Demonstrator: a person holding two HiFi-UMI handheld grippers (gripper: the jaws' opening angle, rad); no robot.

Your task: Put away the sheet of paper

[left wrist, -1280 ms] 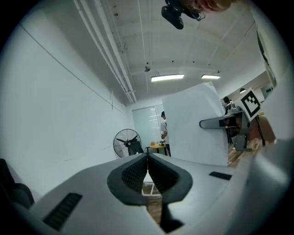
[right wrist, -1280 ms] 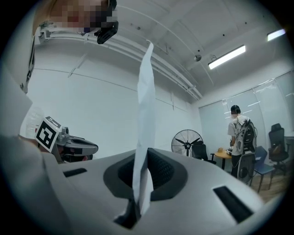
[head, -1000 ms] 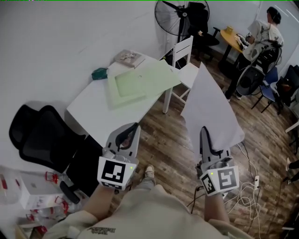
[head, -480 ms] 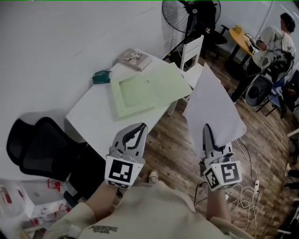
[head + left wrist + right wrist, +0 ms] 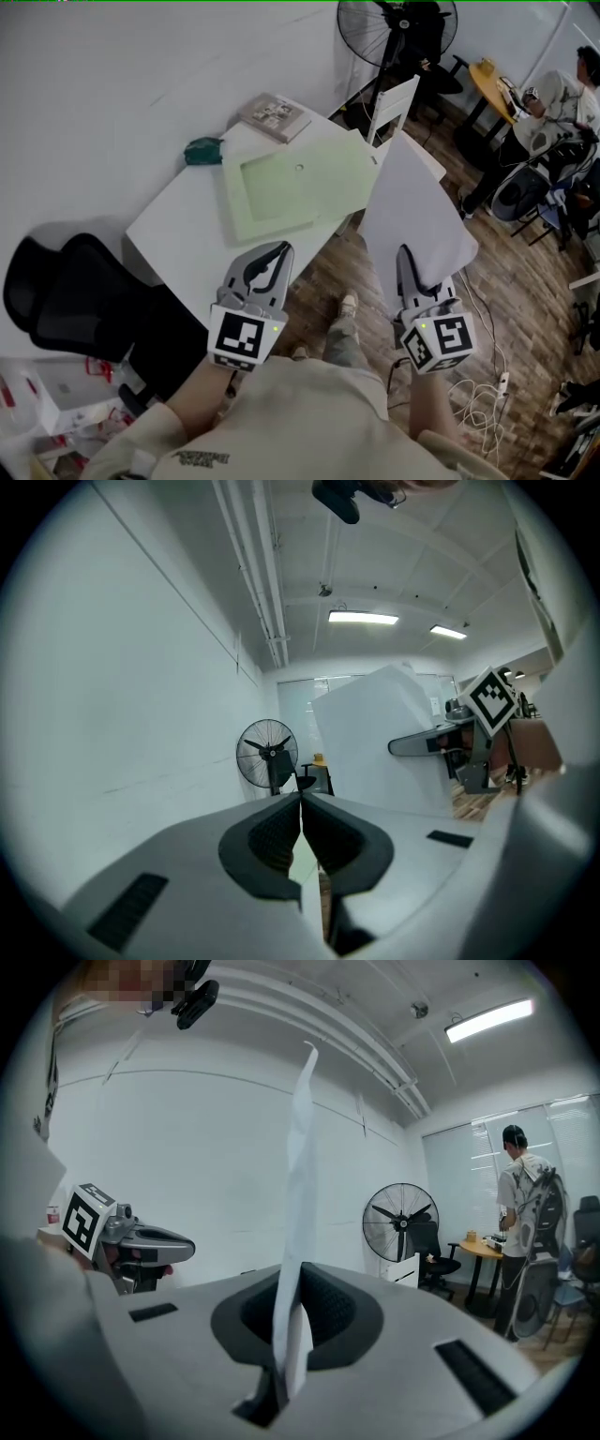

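A white sheet of paper (image 5: 412, 220) stands up from my right gripper (image 5: 404, 255), which is shut on its lower edge. In the right gripper view the sheet of paper (image 5: 298, 1213) rises edge-on from between the jaws. My left gripper (image 5: 269, 260) is shut with nothing in it, held over the near edge of the white table (image 5: 178, 234). In the left gripper view its jaws meet tip to tip (image 5: 301, 799), and the paper (image 5: 375, 742) and the right gripper show to the right. A light green folder (image 5: 295, 183) lies on the table.
A dark teal object (image 5: 202, 150) and a booklet (image 5: 274, 113) lie at the table's far end. A white chair (image 5: 394, 108) and a standing fan (image 5: 394, 23) are behind it. A black office chair (image 5: 66, 291) stands at the left. A person (image 5: 562, 94) sits at far right. Cables (image 5: 483, 394) lie on the wooden floor.
Both grippers and the view have shifted closer to the table. The paper stays clamped in the right gripper; the left stays shut.
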